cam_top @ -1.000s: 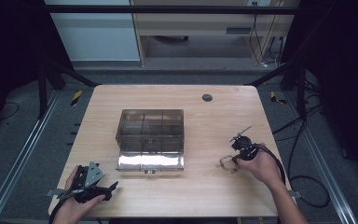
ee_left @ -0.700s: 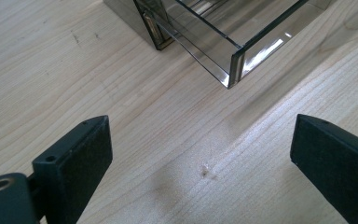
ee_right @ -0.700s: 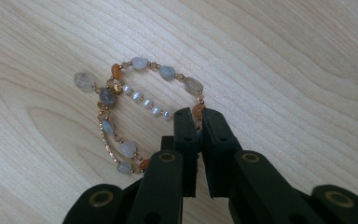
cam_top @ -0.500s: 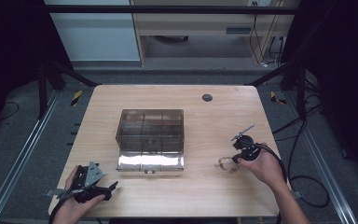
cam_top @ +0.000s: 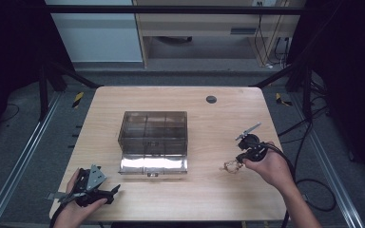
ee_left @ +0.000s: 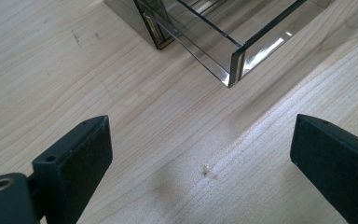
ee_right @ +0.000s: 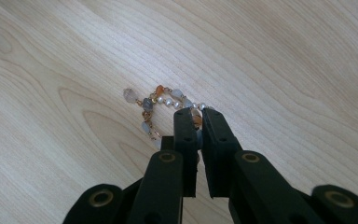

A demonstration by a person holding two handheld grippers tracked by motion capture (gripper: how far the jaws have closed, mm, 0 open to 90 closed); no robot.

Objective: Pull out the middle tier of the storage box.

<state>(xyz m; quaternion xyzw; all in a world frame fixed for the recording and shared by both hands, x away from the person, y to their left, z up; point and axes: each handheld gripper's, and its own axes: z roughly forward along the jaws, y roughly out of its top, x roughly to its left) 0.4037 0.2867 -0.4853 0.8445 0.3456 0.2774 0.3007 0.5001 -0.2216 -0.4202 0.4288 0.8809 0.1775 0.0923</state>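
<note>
The beaded bracelet [ee_right: 168, 105] is pinched at one end in the right claw [ee_right: 195, 114], its loose loop of beads trailing ahead and to the left of the tips, just above the worktop [ee_right: 284, 60]. The clear compartment box [cam_top: 154, 137] lies well off to this claw's left, open-topped. The left claw [ee_left: 200, 144] stands released, nearer the box, box corner just ahead.

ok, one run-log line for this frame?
right gripper: shut on beaded bracelet, lifting | left gripper: open, idle over table | clear compartment box: mid-table, no bracelet in it yet
</note>
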